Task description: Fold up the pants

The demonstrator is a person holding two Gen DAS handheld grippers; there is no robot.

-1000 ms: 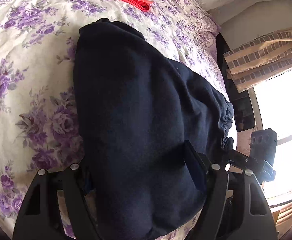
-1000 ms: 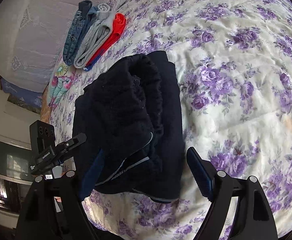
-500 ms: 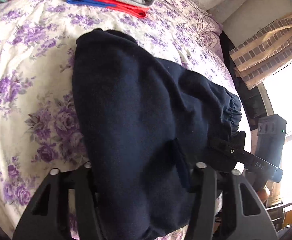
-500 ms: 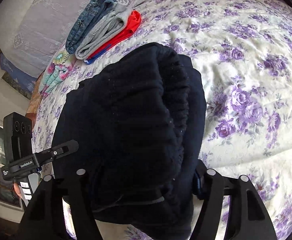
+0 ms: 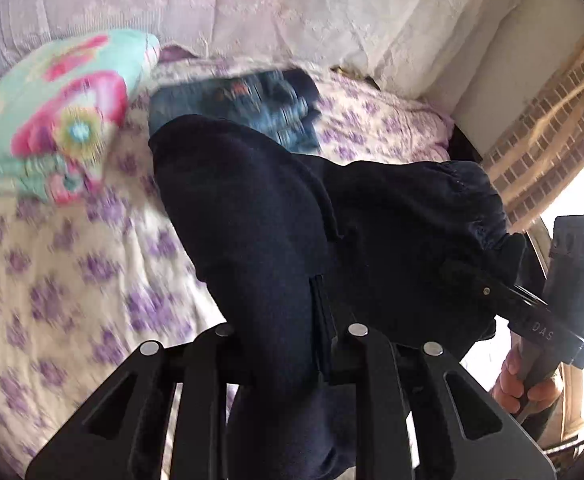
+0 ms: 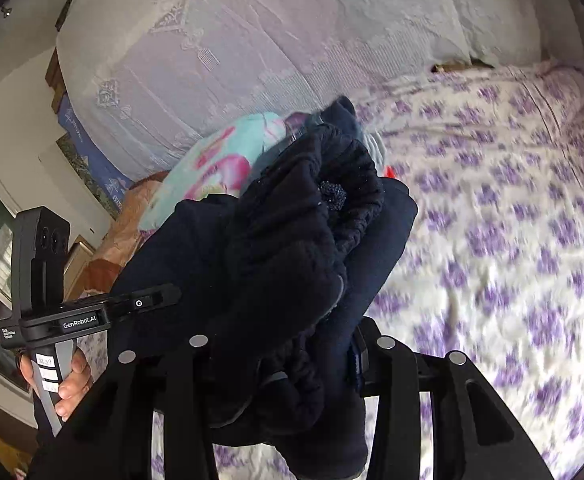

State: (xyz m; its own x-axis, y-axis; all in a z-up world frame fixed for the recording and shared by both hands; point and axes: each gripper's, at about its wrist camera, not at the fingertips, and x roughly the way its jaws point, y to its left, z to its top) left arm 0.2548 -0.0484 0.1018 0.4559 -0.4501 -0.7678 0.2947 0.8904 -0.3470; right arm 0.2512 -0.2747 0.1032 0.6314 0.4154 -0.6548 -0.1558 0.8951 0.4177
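Note:
The folded dark navy pants hang in the air above the floral bed, held at both ends. My left gripper is shut on one edge of the bundle. My right gripper is shut on the other end, where the bunched waistband shows. In the left wrist view the right gripper's body sits at the right, at the elastic edge. In the right wrist view the left gripper's body sits at the left. The fingertips are buried in cloth.
A stack of folded jeans lies on the purple-flowered bedspread ahead, near the white lace-covered headboard pillows. A turquoise and pink floral pillow lies to the left. A curtain and bright window are at the right.
Both grippers closed on the pants, lifted the bundle off the bed and carried it towards the headboard. The view now faces the jeans and pillows.

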